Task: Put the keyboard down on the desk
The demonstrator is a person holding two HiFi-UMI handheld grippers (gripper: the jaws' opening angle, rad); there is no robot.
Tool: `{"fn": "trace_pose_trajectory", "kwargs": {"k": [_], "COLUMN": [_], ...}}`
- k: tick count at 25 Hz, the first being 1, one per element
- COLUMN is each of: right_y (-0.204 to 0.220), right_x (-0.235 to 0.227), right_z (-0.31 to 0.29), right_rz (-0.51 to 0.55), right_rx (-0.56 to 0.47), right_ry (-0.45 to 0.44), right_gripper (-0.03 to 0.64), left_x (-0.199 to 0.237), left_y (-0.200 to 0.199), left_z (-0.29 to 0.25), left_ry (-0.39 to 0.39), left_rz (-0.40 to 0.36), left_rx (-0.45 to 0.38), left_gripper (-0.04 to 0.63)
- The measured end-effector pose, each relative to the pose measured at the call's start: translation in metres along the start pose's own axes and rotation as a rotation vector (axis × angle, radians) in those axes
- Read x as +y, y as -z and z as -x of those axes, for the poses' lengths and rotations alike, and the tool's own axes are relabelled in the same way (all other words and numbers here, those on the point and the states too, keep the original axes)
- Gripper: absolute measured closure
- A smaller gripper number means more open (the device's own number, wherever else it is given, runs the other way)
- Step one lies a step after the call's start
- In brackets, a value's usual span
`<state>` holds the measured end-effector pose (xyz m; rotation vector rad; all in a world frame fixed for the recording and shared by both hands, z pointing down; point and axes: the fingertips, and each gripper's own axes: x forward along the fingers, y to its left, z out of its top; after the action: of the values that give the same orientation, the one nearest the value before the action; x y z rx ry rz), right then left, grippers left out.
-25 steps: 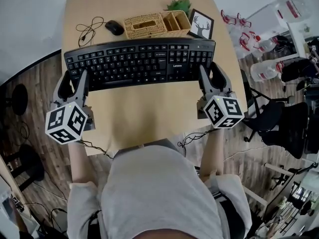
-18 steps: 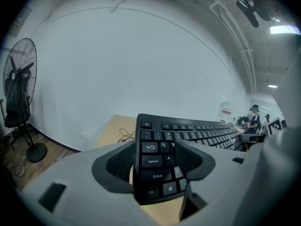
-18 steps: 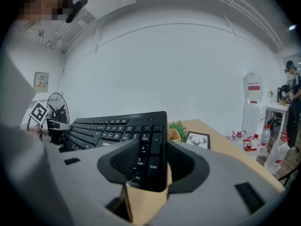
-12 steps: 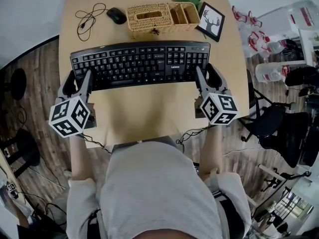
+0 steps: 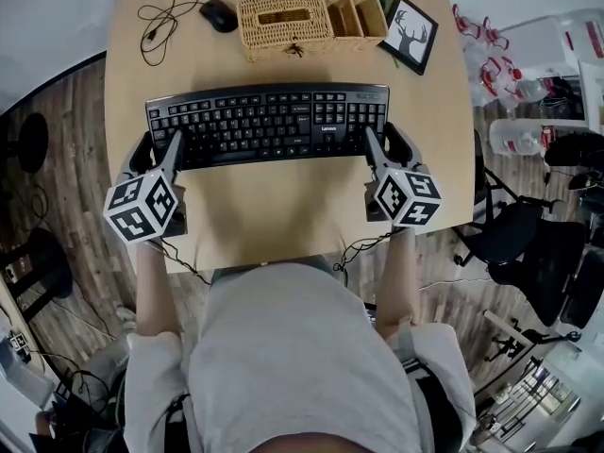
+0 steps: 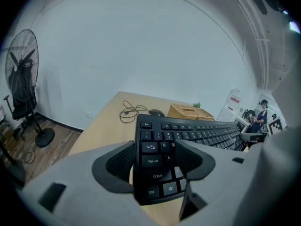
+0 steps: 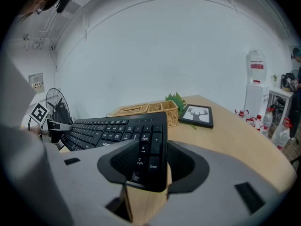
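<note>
Clamped on opposite ends, your left gripper (image 5: 162,151) and right gripper (image 5: 380,145) each held the long black plastic keyboard (image 5: 269,124). It stretched across the upper middle of the head view, over the pale wooden desk (image 5: 274,215) and just below the woven wicker basket (image 5: 283,26) at the top of the frame. Your left jaws closed over the corner around the Caps Lock and Shift keys. Your right jaws pinched the number-pad end, beside Enter. Whether its underside was touching the desk could not be told from any view.

The keyboard looked like a light, stiff board that would probably not sag between two holds. Its smooth plastic could slip, and the keys under your pads would likely give a little. The short ends, where you had it, seemed the right places to take it, since holding both kept it level.

Legible print included a small Lenovo mark on the lower right of the key field. The key legends Tab, Caps Lock, Shift, Ctrl, PgDn and Enter could also be read.
</note>
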<state>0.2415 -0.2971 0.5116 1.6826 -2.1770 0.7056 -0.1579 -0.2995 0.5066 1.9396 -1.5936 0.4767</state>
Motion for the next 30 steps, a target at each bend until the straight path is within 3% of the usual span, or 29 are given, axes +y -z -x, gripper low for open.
{"fn": "trace_pose_trajectory", "kwargs": {"k": [15, 30], "right_y": [0.051, 0.073], "right_x": [-0.020, -0.028], "right_z": [-0.039, -0.056], "right_rz": [-0.024, -0.029], "right_rx": [0.155, 0.226], "right_ry": [-0.025, -0.037], "right_gripper": [0.439, 0.438], "left_x": [0.007, 0.011], "left_y": [0.057, 0.083], "left_z": [-0.036, -0.052], "left_ry": [-0.047, -0.075], "left_rz": [0.059, 0.084], "left_rx": [0.146, 0.208], "left_gripper": [0.330, 0.329]}}
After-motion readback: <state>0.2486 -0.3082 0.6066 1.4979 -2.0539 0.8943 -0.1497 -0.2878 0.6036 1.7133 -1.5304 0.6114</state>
